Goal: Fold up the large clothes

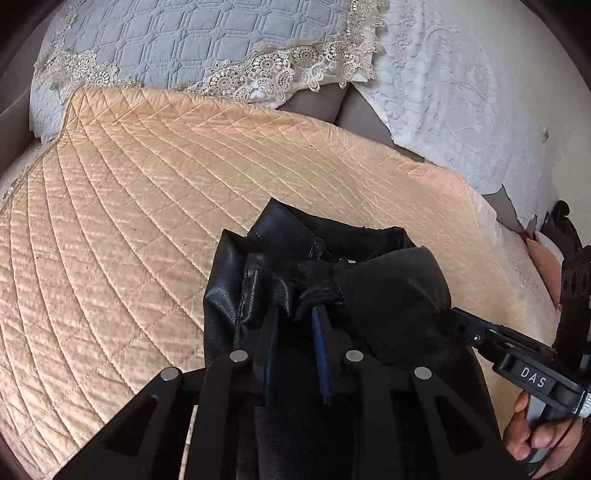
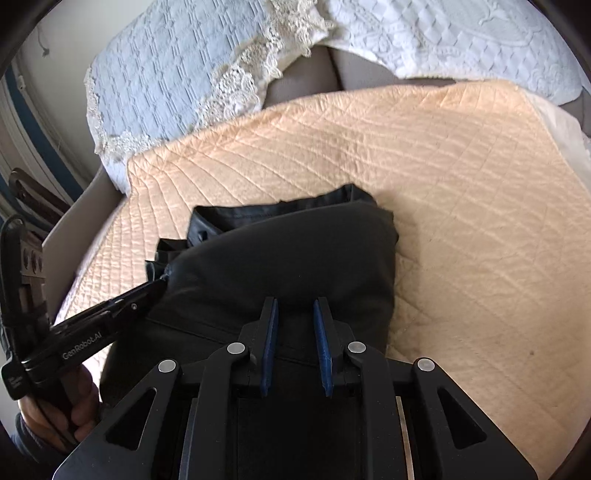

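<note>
A black leather-like garment (image 1: 388, 288) (image 2: 295, 251) lies partly folded on a peach quilted bedspread (image 1: 147, 203) (image 2: 461, 184). In the left wrist view my left gripper (image 1: 295, 310) is shut on a bunched fold of the garment, and the fabric hides its left fingertip. My right gripper (image 2: 295, 304) has black fabric between its blue pads and grips the garment's near edge. Each gripper shows in the other's view. The right gripper (image 1: 456, 314) enters the fold from the right, and the left gripper (image 2: 160, 286) enters at the garment's left corner.
A grey-blue quilted pillow with lace trim (image 1: 184, 37) (image 2: 166, 81) and a white embroidered cover (image 1: 443, 92) (image 2: 461, 33) lie behind the bedspread. A person's hands (image 1: 532, 443) (image 2: 55, 413) hold the gripper handles. Dark wooden furniture (image 2: 26, 192) stands at the bed's side.
</note>
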Demonstrator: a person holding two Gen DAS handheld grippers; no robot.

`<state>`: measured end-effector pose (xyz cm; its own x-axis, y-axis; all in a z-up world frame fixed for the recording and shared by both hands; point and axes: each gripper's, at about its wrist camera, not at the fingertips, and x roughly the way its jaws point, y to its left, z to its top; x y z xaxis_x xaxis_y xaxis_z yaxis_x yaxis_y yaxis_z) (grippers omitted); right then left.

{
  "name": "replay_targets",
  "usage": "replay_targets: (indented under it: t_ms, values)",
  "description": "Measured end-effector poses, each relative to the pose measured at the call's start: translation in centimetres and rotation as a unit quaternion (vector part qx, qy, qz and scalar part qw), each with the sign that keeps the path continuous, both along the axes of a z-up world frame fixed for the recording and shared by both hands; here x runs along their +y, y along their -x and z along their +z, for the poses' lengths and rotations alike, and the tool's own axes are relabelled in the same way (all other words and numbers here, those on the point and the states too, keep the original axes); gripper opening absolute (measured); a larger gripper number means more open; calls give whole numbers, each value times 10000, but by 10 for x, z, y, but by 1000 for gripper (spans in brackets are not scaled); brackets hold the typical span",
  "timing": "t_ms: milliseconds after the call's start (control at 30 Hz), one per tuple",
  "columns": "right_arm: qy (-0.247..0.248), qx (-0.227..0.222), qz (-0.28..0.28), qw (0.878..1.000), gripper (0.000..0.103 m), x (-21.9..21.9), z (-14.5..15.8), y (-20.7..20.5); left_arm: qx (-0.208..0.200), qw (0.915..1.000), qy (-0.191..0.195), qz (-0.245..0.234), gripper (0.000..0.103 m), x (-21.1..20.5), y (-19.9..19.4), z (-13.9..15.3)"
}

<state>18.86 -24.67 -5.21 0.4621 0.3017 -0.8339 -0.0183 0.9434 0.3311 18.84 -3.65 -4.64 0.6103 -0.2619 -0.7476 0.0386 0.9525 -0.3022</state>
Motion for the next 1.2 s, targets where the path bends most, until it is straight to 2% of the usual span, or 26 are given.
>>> replay_targets:
  t_ms: [100,200,300,367,600,700,800,867,1000,1200]
  values:
    - [-126,51,-48,9999,21,-4,-5,0,1,10000,-3,-12,21,-2,-4,-2]
    - [0,41,86,10000,21,-3,-5,-2,21,10000,32,-35,21,-2,-6,-1]
    - [168,72,38,9998,21,-4,6,2,54,9999,65,-74,21,-1,-7,3]
    - [113,-23,38,9999,21,-5,21,15,-5,9999,55,-85,21,1,-2,13]
    - [16,-297,349,9990,21,11,57,80,-361,9989,47,-296,21,7,69,38]
    - [-29,-268,520,9983,21,21,59,102,-372,9986,18,-380,21,9,104,35]
    - [94,-176,706,9973,21,32,48,114,-230,9992,-39,-319,22,11,123,21]
    - [116,-156,697,9974,21,33,41,114,-205,9994,-41,-265,25,13,127,13]
    - [118,-147,592,9981,22,33,36,109,-218,9994,-175,-221,26,9,123,11]
    - [237,-128,552,9981,22,34,47,114,-122,9994,-260,-184,28,10,125,16]
